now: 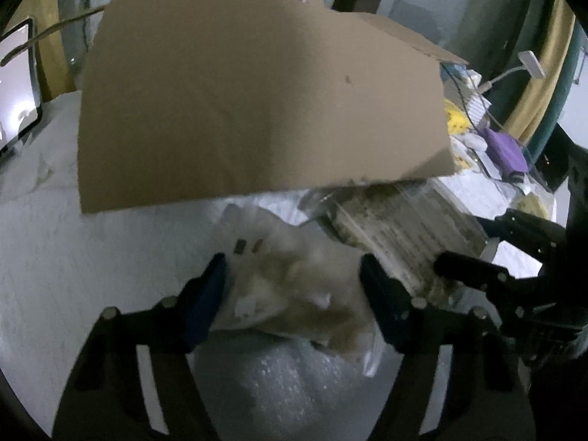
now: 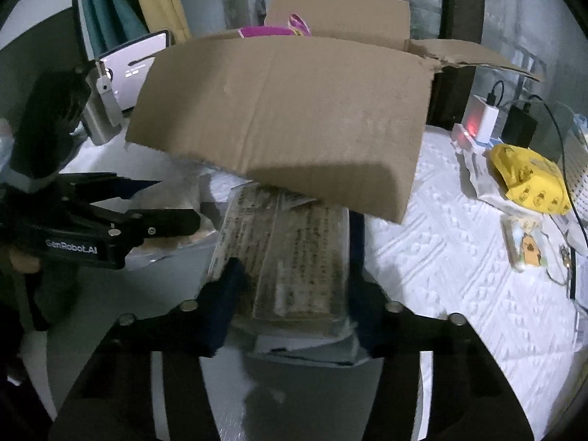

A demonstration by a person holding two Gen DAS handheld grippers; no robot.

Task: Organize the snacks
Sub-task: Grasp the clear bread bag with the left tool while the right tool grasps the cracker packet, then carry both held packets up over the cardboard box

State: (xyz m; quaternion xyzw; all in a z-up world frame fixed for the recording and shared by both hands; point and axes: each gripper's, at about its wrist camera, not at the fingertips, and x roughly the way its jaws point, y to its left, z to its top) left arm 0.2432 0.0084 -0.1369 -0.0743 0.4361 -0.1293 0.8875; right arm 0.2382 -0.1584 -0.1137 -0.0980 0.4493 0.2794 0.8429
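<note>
**Two packets up, flap in the way**

Both snacks were off the table and headed for the cardboard box [image 2: 279, 110] standing toward the table's far edge, and here was the snag: the near flap [image 1: 257, 103] hung down over the front, right across the approach. A pink packet [image 2: 272, 31] already peeked over the rim inside.

The right gripper [image 2: 294, 290] was clamped across the end of a clear-wrapped block of pale, speckled bars [image 2: 286, 242], jaws set fairly wide to span its breadth, both pads pressed to its sides. The block's far end sat just under the flap's lower edge, seemingly touching it.

The left gripper [image 1: 294, 294] held a soft, whitish clear-film snack bag [image 1: 294, 290], jaws at a middling gap, the bag bulging between them. Motion blur hid how firm that grip was.

To do it well, I judged, each load needed to rise above the flap, or nudge it back, before going over the rim; pushing straight in would jam the block beneath the cardboard. One arm at a time looked wise, given how close the two tools sat, and the limp bag would want a gentle drop.
</note>
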